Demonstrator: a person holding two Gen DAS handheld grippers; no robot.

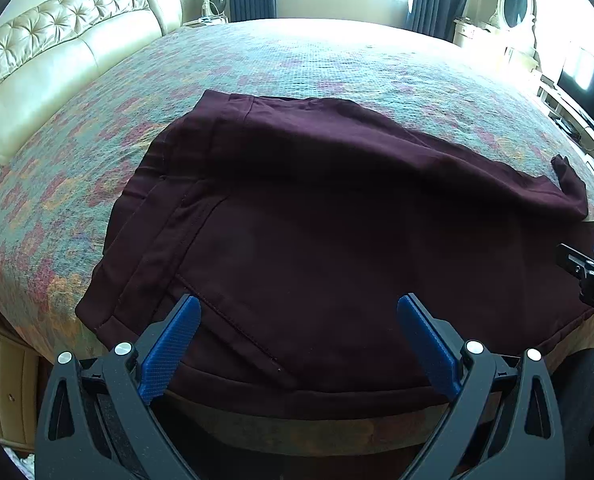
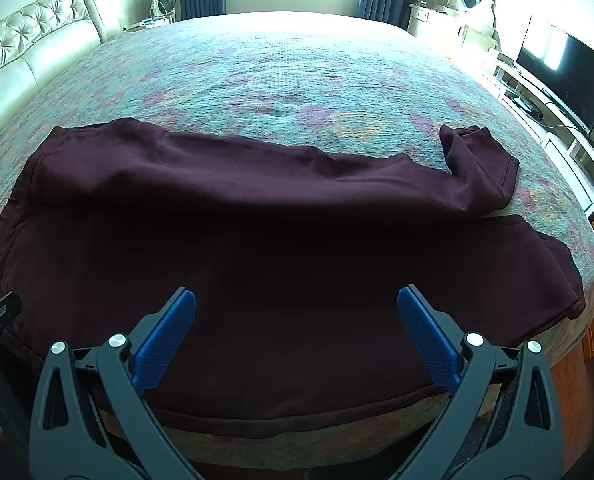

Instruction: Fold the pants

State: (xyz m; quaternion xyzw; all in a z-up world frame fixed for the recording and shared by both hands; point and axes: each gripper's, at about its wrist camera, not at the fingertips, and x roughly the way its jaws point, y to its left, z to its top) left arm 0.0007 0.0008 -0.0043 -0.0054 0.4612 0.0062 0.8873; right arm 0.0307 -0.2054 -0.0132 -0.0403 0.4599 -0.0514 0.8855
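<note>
only the right wrist view shows the flat black television [image 2: 569, 80] at upper right; dark maroon knit pants [image 2: 257, 240] lie mid-frame on the floral woven bedspread [image 2: 297, 72]; both grippers' jaws released.

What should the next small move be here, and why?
Probably lower both open grippers, left and right, onto the near edge of the maroon pants and pinch it. The pants lie lengthwise across the bedspread, one leg already over the other, and neither gripper holds cloth.
</note>
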